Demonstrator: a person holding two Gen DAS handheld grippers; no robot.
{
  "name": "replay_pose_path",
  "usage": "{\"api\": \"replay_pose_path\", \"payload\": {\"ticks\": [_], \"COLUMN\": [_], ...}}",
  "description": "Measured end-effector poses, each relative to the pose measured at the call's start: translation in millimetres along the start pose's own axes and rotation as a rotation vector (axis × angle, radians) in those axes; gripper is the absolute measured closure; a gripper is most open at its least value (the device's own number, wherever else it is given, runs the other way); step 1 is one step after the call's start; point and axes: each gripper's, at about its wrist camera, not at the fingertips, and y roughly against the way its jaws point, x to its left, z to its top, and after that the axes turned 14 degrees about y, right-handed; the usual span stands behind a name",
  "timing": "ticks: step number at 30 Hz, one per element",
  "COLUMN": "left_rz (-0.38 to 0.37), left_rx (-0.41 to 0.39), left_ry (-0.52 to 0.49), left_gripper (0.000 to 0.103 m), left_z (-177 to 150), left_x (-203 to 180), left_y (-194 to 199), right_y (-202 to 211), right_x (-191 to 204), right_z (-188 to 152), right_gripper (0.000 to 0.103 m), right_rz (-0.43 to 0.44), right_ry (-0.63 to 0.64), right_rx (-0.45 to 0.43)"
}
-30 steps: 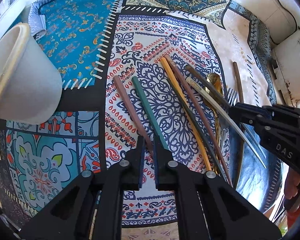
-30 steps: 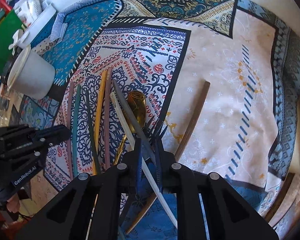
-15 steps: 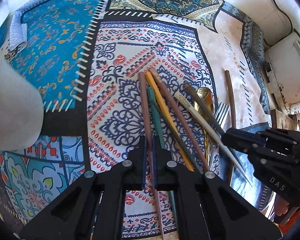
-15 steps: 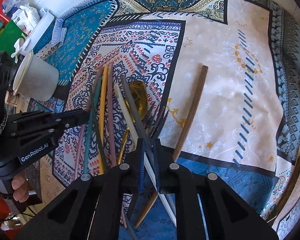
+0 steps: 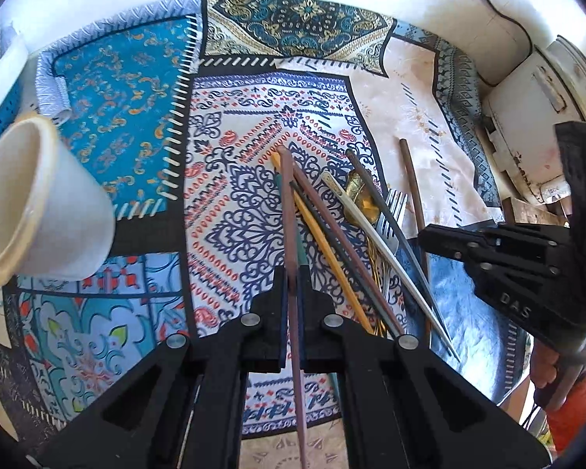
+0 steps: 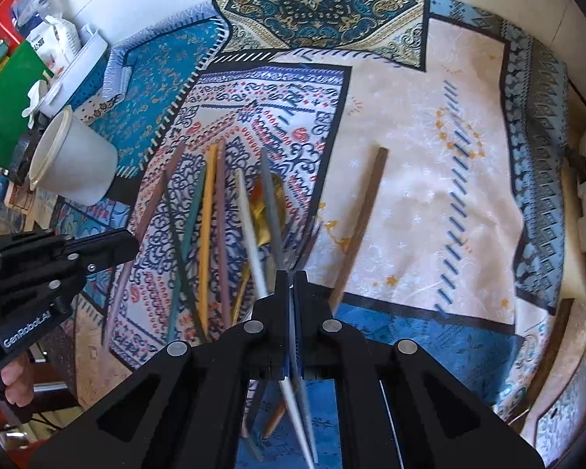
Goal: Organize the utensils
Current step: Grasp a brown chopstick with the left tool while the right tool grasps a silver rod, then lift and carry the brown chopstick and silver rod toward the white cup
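While both grippers pointed steeply down at the table, the scene read as follows, from the largest thing to the smallest:

Patchwork cloth [image 5: 129, 90]: covered the whole table; blue, cream and paisley panels; every utensil lay on it.
White cup [image 5: 39, 203]: stood near the cloth's left edge, tipped in the fisheye view, well apart from the utensils.
Left gripper [image 5: 292, 273]: jaws pressed together on the pink chopstick [image 5: 289, 211]; the stick ran straight between the pads and on past them, its far tip among the other sticks.
Right gripper [image 6: 292, 275]: jaws pinching the white chopstick [image 6: 250, 230] and the grey chopstick [image 6: 271, 203] together; both stuck out ahead and behind the pads; blurred.
Loose utensil pile [image 5: 355, 242]: just right of the left gripper; a yellow chopstick [image 5: 324, 242], a green chopstick [image 6: 193, 215], a mauve chopstick [image 5: 343, 242], a gold spoon [image 5: 361, 195] and a fork [image 5: 390, 211], overlapping.
Brown chopstick [image 6: 363, 219]: alone on the cream panel, apart from the pile.
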Motion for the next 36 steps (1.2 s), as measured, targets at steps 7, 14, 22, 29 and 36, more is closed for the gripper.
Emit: {"api": "replay_pose_path", "payload": {"ticks": [7, 14, 22, 29, 36], "left_rz": [-0.023, -0.005, 0.073, 0.124, 0.171], "left_rx": [-0.039, -0.028, 0.077, 0.05, -0.002], "left_ry": [0.027, 0.032, -0.009, -0.073, -0.118], "left_gripper": [0.103, 0.103, 0.092, 0.089, 0.09], "left_z": [-5, -5, 0, 10, 13], "left_x": [17, 29, 27, 8, -6], "left_y": [22, 20, -25, -38, -47], "right_y": [-22, -32, -14, 15, 37], "right_x": [-2, 7, 4, 4, 10], "right_z": [8, 14, 3, -10, -17], "right_gripper": [0.083, 0.093, 0.097, 0.097, 0.097], "right_rz": [-0.018, -0.093, -0.068, -0.034, -0.031], "right_ry": [-0.037, -0.013, -0.071, -0.115, -0.146], "right_rx": [0.054, 0.082, 0.029, -0.044, -0.103]}}
